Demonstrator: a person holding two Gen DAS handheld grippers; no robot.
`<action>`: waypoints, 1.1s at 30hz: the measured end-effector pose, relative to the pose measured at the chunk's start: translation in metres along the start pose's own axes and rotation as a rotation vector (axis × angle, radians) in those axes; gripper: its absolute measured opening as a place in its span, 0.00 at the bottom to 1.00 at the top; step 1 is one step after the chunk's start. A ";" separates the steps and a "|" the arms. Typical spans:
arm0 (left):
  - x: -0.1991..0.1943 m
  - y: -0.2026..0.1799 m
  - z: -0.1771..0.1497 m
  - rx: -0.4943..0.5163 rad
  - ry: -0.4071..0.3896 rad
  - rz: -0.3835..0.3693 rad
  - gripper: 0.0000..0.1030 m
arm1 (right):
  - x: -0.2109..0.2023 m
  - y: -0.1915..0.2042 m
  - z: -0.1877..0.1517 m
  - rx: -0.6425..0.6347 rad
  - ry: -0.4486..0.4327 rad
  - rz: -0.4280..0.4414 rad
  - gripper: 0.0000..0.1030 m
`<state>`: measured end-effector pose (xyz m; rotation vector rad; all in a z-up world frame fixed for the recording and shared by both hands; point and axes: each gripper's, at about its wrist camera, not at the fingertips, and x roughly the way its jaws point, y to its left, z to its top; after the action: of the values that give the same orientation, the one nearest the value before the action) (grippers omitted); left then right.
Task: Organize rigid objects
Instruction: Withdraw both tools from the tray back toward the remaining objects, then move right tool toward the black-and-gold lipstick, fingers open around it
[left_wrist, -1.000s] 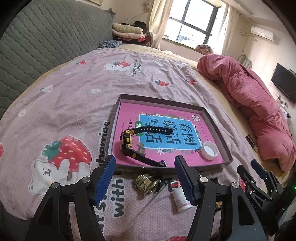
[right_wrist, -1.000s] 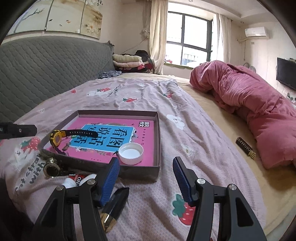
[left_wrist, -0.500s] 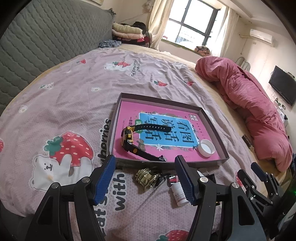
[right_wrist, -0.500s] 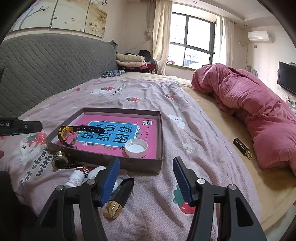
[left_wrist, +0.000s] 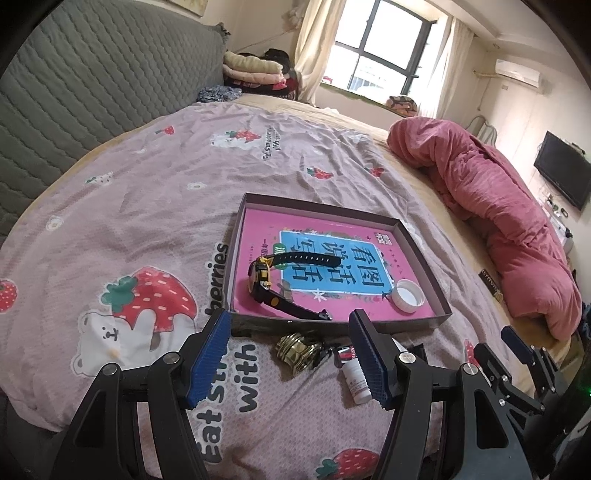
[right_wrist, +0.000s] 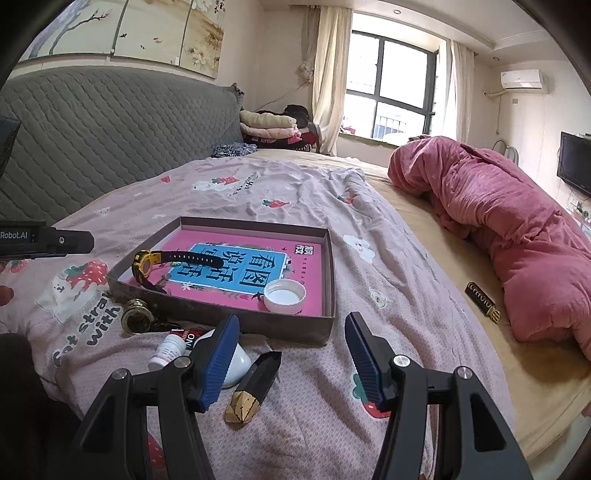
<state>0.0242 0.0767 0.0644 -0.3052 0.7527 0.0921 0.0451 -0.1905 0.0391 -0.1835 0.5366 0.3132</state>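
One shallow cardboard tray is lying on the bed, its pink floor printed with a blue panel of characters. Inside it are resting one black-and-yellow watch, strap spread flat, and one white ribbed cap, open side up near the tray's right corner. Four loose things are sitting on the sheet just in front of the tray's near wall: one brassy round piece, one small white bottle lying on its side with a red-and-black label, one white rounded piece partly hidden behind a finger, and one black faceted case with a gold end. One more dark, gold-patterned bar is lying well apart, beside the quilt.

The bed is wearing a lilac sheet printed with strawberries and bears; a rumpled pink quilt is heaped along its right. A grey quilted headboard, a window, a wall TV and an air conditioner are framing the room.

Both left tongs and right tongs are hanging spread apart over the sheet, gripping nothing, their blue ridged pads bare.
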 end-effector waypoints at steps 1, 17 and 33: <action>-0.002 0.000 0.000 0.006 -0.002 0.005 0.66 | -0.001 -0.001 -0.001 0.003 0.002 0.000 0.57; -0.010 0.001 -0.015 0.045 0.026 0.017 0.66 | -0.007 -0.005 -0.004 0.021 0.027 0.000 0.57; 0.005 -0.006 -0.037 0.080 0.100 0.022 0.66 | 0.001 -0.003 -0.014 0.060 0.114 0.049 0.57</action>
<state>0.0049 0.0593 0.0375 -0.2267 0.8564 0.0677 0.0401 -0.1964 0.0276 -0.1306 0.6631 0.3351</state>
